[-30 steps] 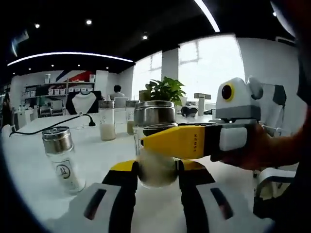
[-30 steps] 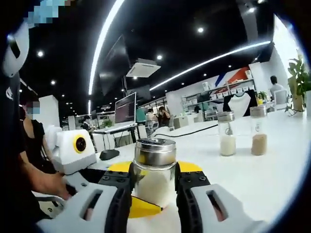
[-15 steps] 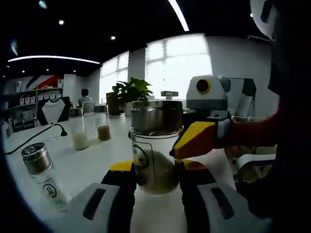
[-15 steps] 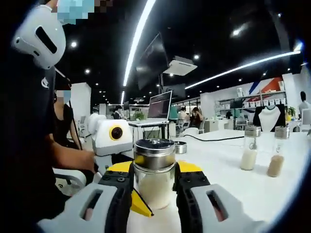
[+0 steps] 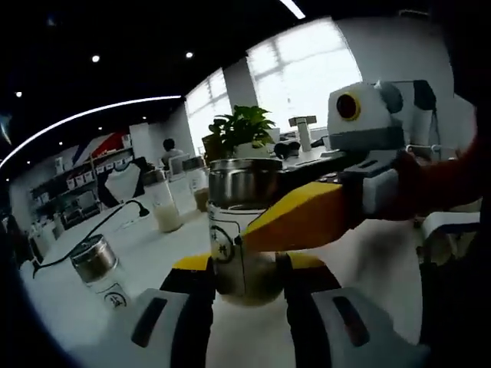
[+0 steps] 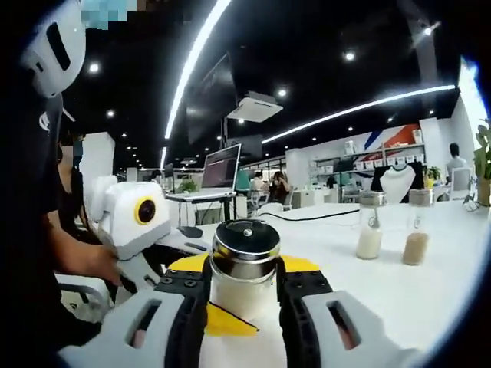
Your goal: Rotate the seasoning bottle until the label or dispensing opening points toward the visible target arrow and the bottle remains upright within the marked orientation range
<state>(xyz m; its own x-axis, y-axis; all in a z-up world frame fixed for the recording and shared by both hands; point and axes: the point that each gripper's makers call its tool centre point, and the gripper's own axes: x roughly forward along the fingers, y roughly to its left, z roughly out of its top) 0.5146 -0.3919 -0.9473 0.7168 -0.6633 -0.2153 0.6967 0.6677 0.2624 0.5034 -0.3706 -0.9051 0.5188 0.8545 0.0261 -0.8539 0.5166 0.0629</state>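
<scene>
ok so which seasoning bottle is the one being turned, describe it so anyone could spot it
On the white table, find the two yellow-tipped grippers meeting. The seasoning bottle stands clamped between them, steel-capped, holding white powder; the other bottles stand free, farther back.

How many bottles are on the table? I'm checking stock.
4 visible. One bottle is clamped between both grippers; a spare bottle stands alone nearby; a white-filled bottle and a brown-filled bottle stand side by side farther off. Others may be hidden.
</scene>
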